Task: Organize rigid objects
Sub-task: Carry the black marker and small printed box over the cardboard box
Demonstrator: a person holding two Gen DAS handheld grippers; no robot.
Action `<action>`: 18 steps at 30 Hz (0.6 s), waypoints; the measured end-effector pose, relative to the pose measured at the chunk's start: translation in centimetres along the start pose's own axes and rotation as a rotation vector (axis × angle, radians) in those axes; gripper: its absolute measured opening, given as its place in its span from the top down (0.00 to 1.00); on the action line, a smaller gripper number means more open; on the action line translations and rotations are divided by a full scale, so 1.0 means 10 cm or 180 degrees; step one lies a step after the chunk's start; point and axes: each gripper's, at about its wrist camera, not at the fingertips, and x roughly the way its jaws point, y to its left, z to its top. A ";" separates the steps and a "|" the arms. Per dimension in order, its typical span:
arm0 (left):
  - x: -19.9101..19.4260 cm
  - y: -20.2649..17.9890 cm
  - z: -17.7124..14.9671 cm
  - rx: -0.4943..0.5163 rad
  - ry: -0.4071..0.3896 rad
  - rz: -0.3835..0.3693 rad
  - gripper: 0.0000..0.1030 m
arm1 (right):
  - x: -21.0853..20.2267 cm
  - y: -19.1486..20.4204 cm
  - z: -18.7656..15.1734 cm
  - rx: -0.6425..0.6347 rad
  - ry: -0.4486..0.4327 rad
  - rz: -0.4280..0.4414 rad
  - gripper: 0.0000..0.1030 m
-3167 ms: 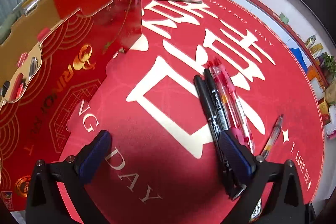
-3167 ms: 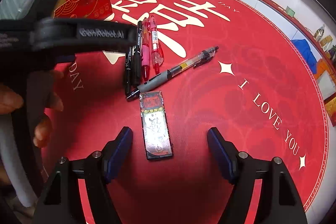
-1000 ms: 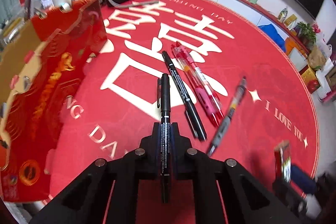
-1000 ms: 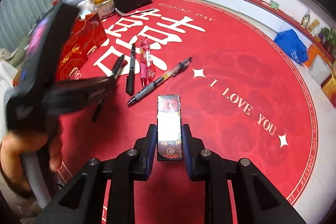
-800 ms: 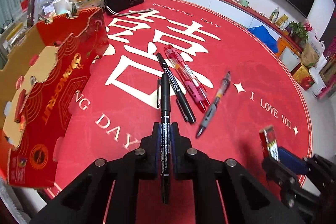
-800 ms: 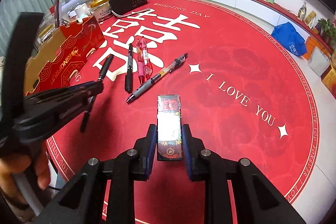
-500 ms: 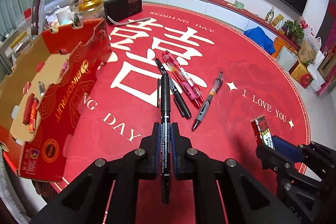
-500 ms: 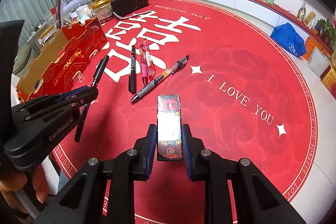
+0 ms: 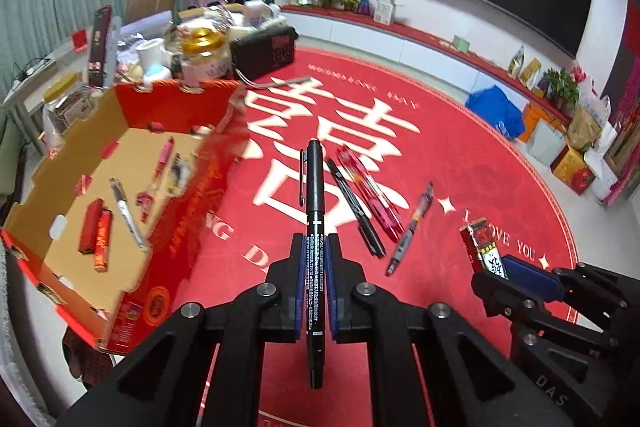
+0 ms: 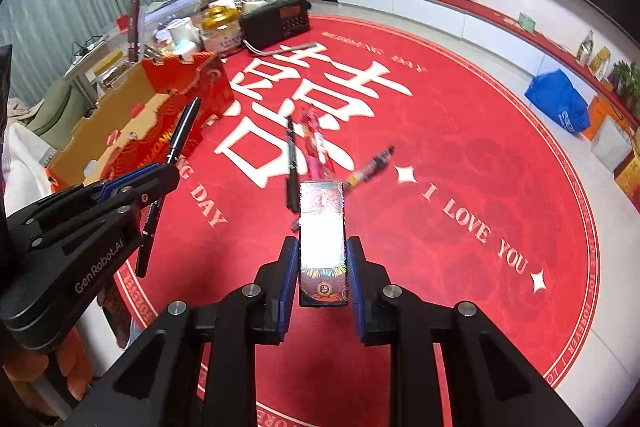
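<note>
2 items are in hand and neither has reached the red cardboard box (image 9: 120,131) yet. Left gripper (image 9: 314,281): its jaws are pressed together on a black marker (image 9: 313,227), which lies along the line of the fingers with its capped end pointing forward, held above the round red mat (image 9: 460,155). Right gripper (image 10: 322,277): its jaws stand partly apart, clamped on the 2 long sides of a small red pack (image 10: 322,231), a flat printed box also carried clear of the mat; in the left wrist view the same pack (image 9: 482,245) shows at the right edge.

Done, as far as can be judged: the box, which sits at the left edge of the mat, already contains several articles, among them a pink pen (image 9: 163,157), a silver-and-black pen (image 9: 126,213) and 2 small red sticks (image 9: 96,235); other contents are blurred and cannot be named.

Left to do: 4 pens lie together on the mat near its middle, namely 1 black marker on the mat (image 9: 354,207), 2 red pens (image 9: 370,191) touching side by side just beside it, and 1 grey pen (image 9: 410,229) a little apart at an angle. Judged stage: roughly the middle of the task, with the 2 carried items to be dropped into the box and 4 more pickups to follow. Clutter beyond the mat, including a black radio (image 9: 266,51), appears to be no part of the sorting.
</note>
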 end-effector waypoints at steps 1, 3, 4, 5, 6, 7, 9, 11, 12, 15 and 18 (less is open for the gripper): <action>-0.04 0.05 0.02 -0.0028 -0.0037 0.0008 0.91 | -0.02 0.06 0.04 -0.0046 -0.0031 0.0008 0.76; -0.11 0.17 0.07 -0.0104 -0.0109 0.0029 0.91 | -0.04 0.16 0.11 -0.0109 -0.0078 0.0027 0.76; -0.16 0.24 0.09 -0.0139 -0.0149 0.0043 0.91 | -0.05 0.24 0.16 -0.0156 -0.0101 0.0051 0.76; -0.19 0.31 0.11 -0.0178 -0.0188 0.0066 0.91 | -0.05 0.29 0.20 -0.0187 -0.0116 0.0068 0.76; -0.23 0.38 0.13 -0.0212 -0.0220 0.0089 0.91 | -0.06 0.35 0.23 -0.0220 -0.0132 0.0086 0.76; -0.27 0.47 0.16 -0.0248 -0.0269 0.0134 0.91 | -0.05 0.43 0.27 -0.0270 -0.0149 0.0113 0.76; -0.32 0.59 0.18 -0.0292 -0.0331 0.0211 0.91 | -0.04 0.54 0.34 -0.0327 -0.0178 0.0154 0.76; -0.35 0.75 0.20 -0.0376 -0.0361 0.0280 0.91 | -0.03 0.68 0.42 -0.0386 -0.0206 0.0215 0.76; -0.36 0.83 0.20 -0.0420 -0.0367 0.0318 0.91 | -0.03 0.73 0.45 -0.0405 -0.0224 0.0244 0.76; -0.40 1.07 0.21 -0.0542 -0.0404 0.0433 0.91 | -0.04 0.93 0.58 -0.0481 -0.0313 0.0346 0.76; -0.42 1.26 0.23 -0.0632 -0.0427 0.0542 0.91 | -0.03 1.10 0.69 -0.0556 -0.0347 0.0450 0.76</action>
